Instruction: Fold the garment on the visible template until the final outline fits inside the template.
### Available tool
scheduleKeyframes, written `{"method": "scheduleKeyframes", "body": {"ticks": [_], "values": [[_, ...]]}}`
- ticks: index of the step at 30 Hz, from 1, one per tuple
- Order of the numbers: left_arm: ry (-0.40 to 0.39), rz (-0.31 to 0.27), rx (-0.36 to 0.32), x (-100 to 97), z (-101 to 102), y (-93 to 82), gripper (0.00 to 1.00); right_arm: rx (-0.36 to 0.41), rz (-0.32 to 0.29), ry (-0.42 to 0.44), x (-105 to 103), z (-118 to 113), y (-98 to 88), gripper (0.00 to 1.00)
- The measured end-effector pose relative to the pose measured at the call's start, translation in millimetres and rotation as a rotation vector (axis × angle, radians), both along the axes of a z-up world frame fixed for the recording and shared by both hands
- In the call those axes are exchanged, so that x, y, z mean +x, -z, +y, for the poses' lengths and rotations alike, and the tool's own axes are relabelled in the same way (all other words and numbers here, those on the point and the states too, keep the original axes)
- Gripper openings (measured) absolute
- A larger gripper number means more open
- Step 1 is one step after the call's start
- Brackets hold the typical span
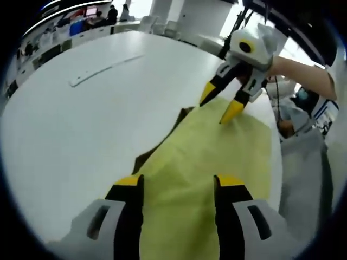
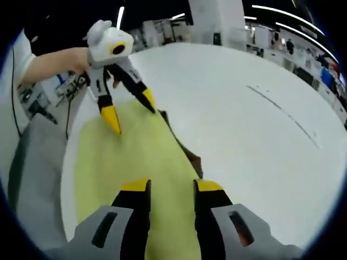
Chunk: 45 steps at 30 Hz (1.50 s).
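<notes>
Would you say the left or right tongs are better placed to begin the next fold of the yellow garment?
Hard to separate: both tongs, left and right, sit open over opposite ends of the yellow garment. Probably both together.

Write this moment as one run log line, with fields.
garment: yellow garment flat on white table | left gripper: open above it | right gripper: open, tips at far edge

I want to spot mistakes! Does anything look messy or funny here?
A little. A dark layer peeks out from under the yellow garment along one edge, so the fold isn't lined up. The garment also lies at the table edge, far from the faint line marked on the table.
</notes>
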<state>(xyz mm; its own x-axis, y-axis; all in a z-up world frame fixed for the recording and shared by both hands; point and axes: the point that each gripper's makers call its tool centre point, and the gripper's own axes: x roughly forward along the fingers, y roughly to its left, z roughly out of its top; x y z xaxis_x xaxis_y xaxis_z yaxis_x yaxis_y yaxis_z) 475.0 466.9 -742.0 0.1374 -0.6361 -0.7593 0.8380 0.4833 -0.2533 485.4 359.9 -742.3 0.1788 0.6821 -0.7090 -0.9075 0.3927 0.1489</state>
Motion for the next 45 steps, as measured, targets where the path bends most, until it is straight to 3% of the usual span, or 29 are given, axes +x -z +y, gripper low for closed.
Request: {"method": "scheduleKeyframes", "body": {"ticks": [8, 15, 23, 29, 32, 45], "values": [[0.045, -0.001, 0.017, 1.2, -0.1, 1.3, 0.43, -0.028, 0.009, -0.051, 0.8, -1.5, 5.4, 0.24], [0.061, -0.013, 0.031, 4.2, 1.2, 1.4, 0.31, -0.041, 0.011, -0.062, 3.0, -4.0, 9.6, 0.19], [0.061, -0.018, 0.039, 8.6, 4.4, 3.3, 0.23, -0.045, 0.016, -0.063, 5.2, -5.2, 12.7, 0.21], [0.026, -0.022, 0.030, 16.9, 5.0, 4.8, 0.11, -0.054, 0.015, -0.079, 6.7, -5.3, 14.9, 0.12], [0.016, -0.031, 0.030, 18.6, 3.9, 5.1, 0.00, -0.063, 0.007, -0.089, 6.2, -5.6, 15.9, 0.10], [-0.012, -0.014, 0.012, 17.8, 7.4, 2.8, 0.00, -0.073, -0.013, -0.093, 3.0, -4.6, 11.8, 0.03]]}}
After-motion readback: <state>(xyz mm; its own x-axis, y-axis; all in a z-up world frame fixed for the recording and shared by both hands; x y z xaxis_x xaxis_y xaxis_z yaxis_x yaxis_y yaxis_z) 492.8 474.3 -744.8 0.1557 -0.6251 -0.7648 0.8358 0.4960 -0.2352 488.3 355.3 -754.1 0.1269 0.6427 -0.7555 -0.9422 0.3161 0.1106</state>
